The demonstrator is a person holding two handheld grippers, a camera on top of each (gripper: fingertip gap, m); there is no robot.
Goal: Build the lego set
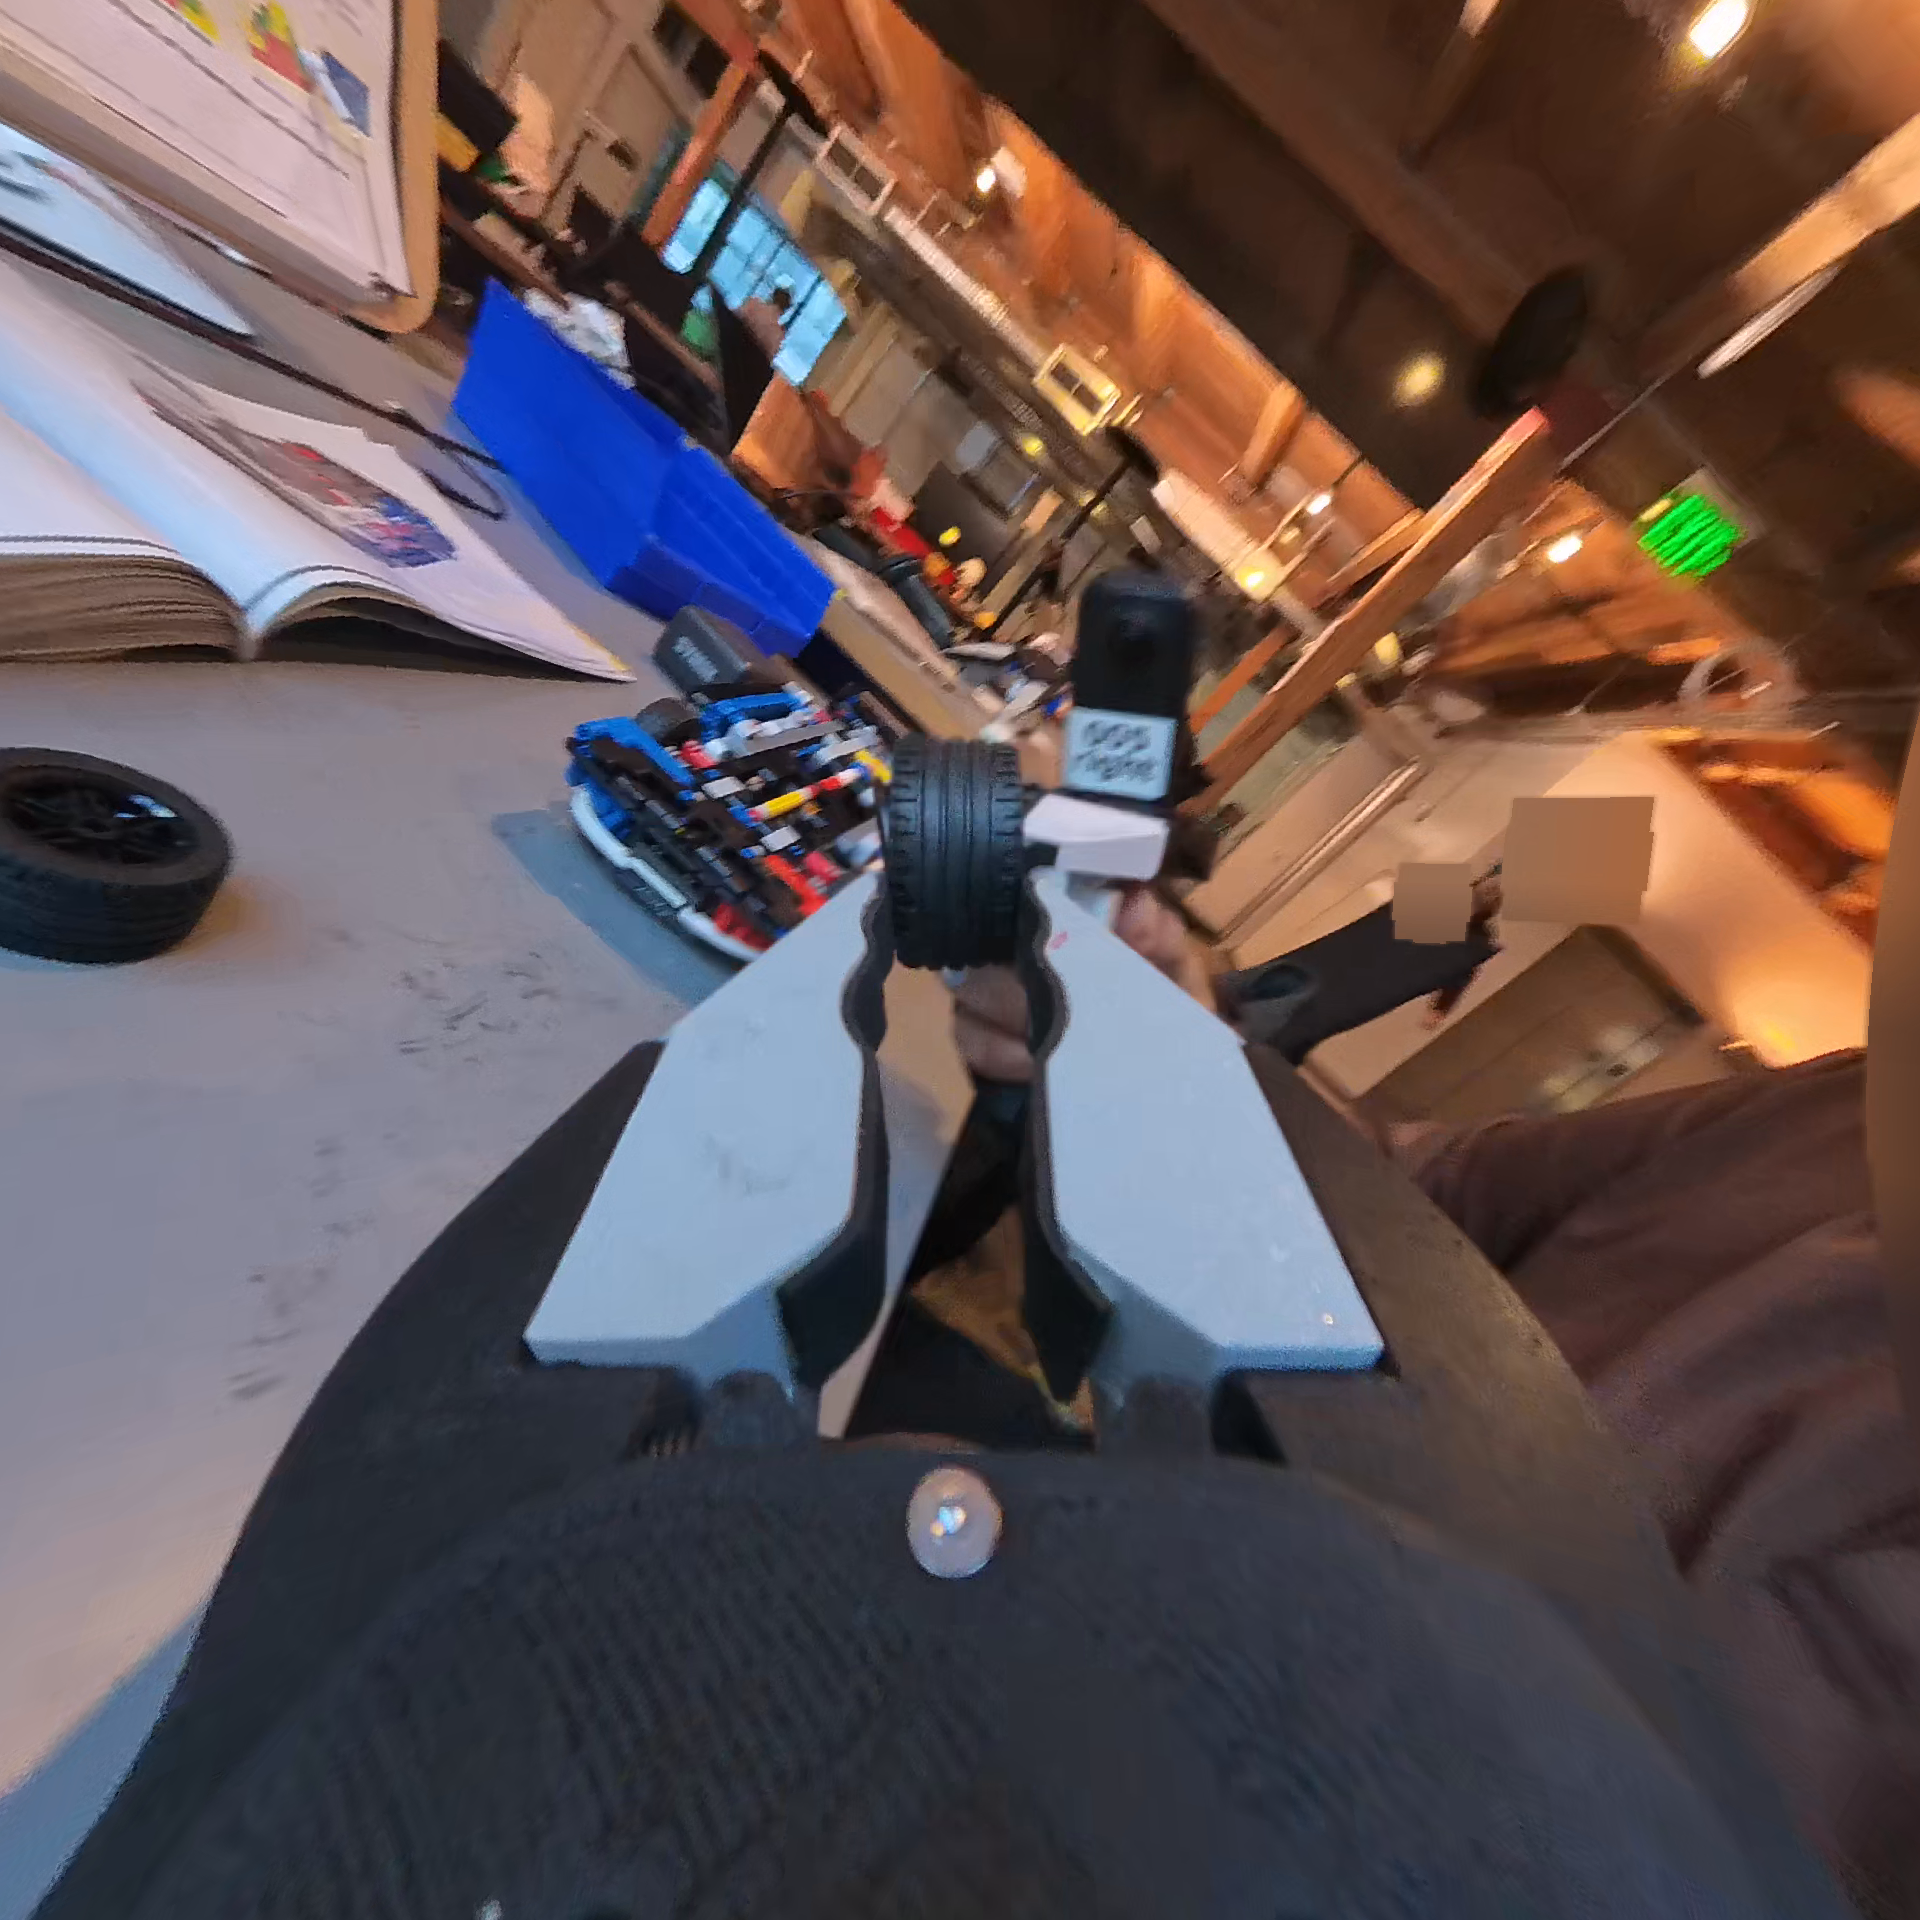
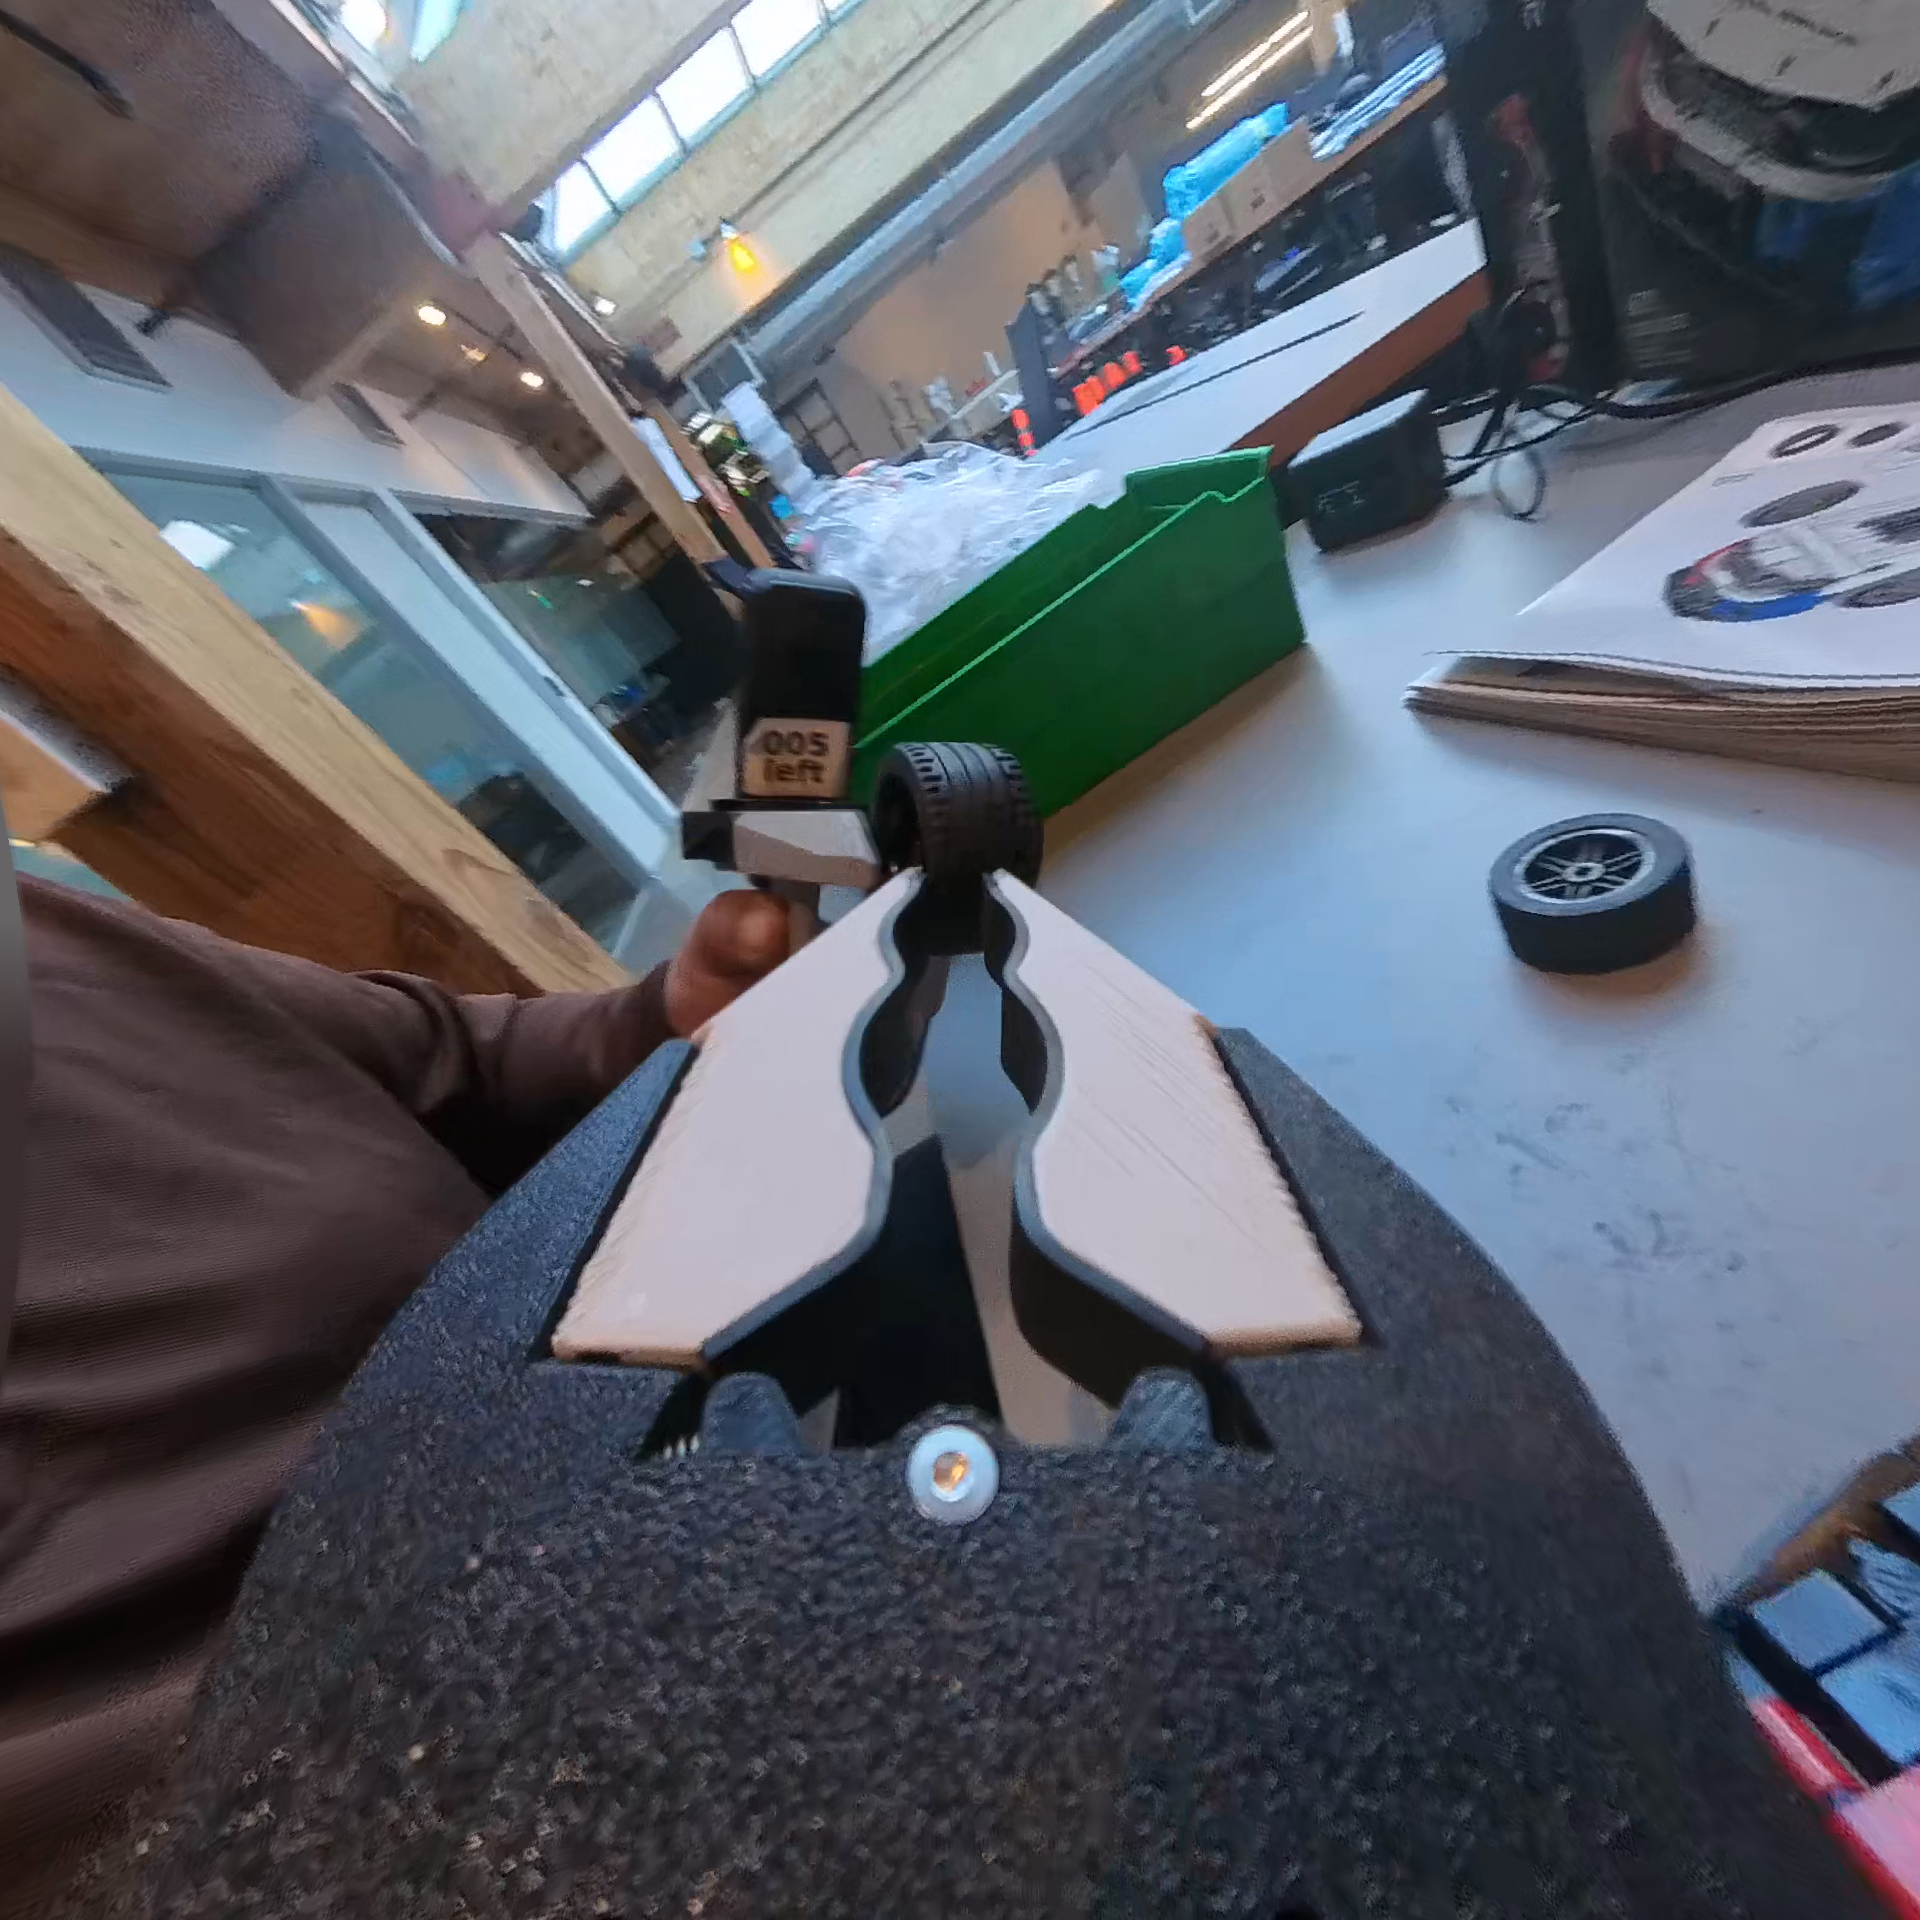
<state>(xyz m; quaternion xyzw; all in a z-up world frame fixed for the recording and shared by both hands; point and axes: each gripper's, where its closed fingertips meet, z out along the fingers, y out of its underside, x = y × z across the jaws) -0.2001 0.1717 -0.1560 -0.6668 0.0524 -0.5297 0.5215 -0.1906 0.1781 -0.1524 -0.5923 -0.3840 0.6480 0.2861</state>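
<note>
A small black tyre point(image 1: 951, 852) is clamped between the grey fingertips of my left gripper point(image 1: 953, 883), held above the table. My right gripper point(image 2: 956, 883), with tan fingers, is closed on the same tyre point(image 2: 961, 816) from the other side. Each gripper shows in the other's view, its tip touching the tyre: the right gripper in the left wrist view point(image 1: 1091, 842), the left gripper in the right wrist view point(image 2: 800, 847). The partly built blue, black and red lego car point(image 1: 727, 821) lies on the table behind. A loose wheel with a rim point(image 2: 1590, 888) lies flat on the table, and it also shows in the left wrist view point(image 1: 104, 852).
An open instruction book point(image 1: 312, 540) lies at the back, also in the right wrist view point(image 2: 1714, 623). A blue bin point(image 1: 623, 488) and a green bin point(image 2: 1081, 644) with plastic bags stand on the table. A black box point(image 2: 1366, 483) and cables sit behind. A brown sleeve point(image 2: 260, 1143) is at the table edge. My left and right fingertips are right by each other.
</note>
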